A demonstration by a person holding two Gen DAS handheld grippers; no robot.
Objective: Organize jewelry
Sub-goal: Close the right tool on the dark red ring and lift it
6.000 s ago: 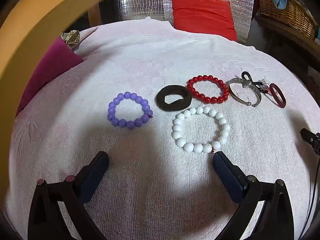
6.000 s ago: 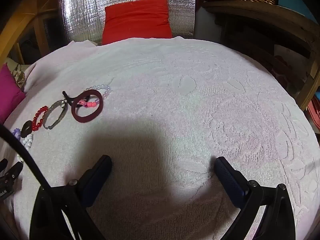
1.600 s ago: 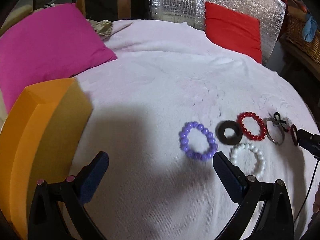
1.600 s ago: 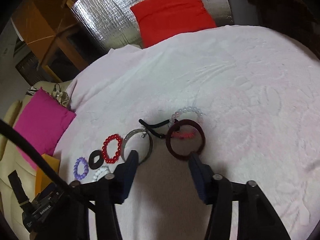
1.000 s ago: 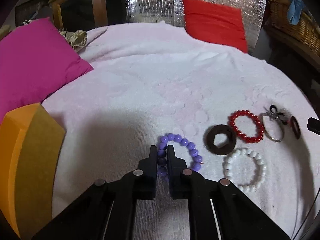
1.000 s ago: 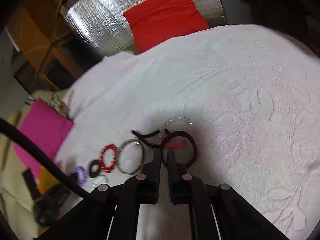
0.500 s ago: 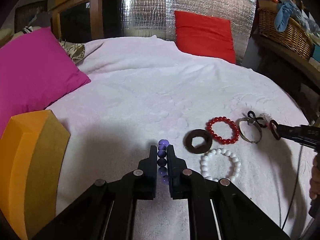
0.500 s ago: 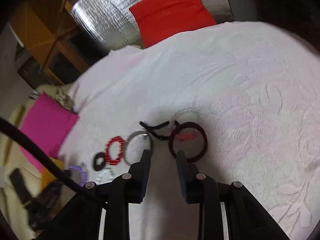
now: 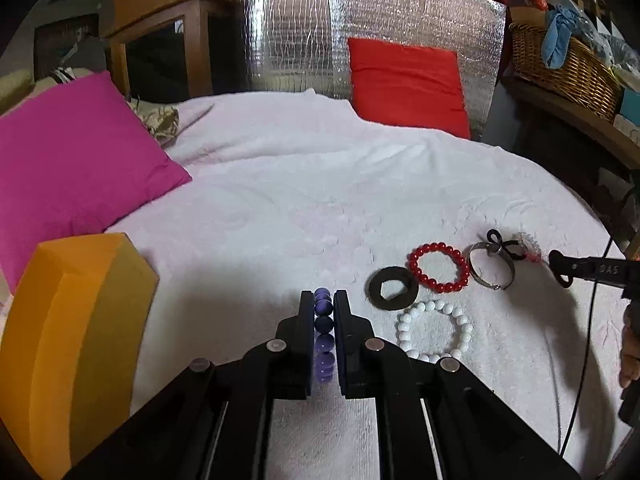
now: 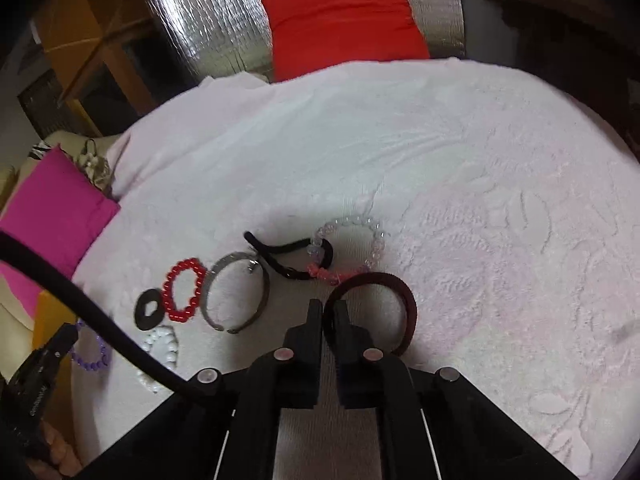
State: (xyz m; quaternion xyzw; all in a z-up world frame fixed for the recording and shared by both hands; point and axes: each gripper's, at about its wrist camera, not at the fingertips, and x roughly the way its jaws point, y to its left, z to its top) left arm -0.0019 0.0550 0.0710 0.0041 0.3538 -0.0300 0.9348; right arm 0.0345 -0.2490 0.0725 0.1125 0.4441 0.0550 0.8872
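Observation:
My left gripper (image 9: 323, 308) is shut on the purple bead bracelet (image 9: 323, 312), which hangs between its fingers above the white cloth (image 9: 320, 200). From the right wrist view the same bracelet (image 10: 94, 356) dangles at the far left. My right gripper (image 10: 328, 312) has its jaws closing on the left rim of the maroon hair band (image 10: 404, 300), and the pads press the rim. The band lies on the cloth. Beyond it lie a clear bead bracelet (image 10: 376, 236), a black hair tie (image 10: 288, 248) and a pink coil (image 10: 324, 274).
A row on the cloth holds a black ring (image 9: 393, 289), a red bead bracelet (image 9: 438, 267), a silver bangle (image 9: 492, 270) and a white bead bracelet (image 9: 434, 332). An orange box (image 9: 80, 340) stands at the left beside a pink cushion (image 9: 72, 160). A red cushion (image 9: 404, 84) lies at the back.
The left gripper has risen with the purple bracelet, lifting it off the cloth. The right gripper opened briefly, then shut again on the maroon band's rim.

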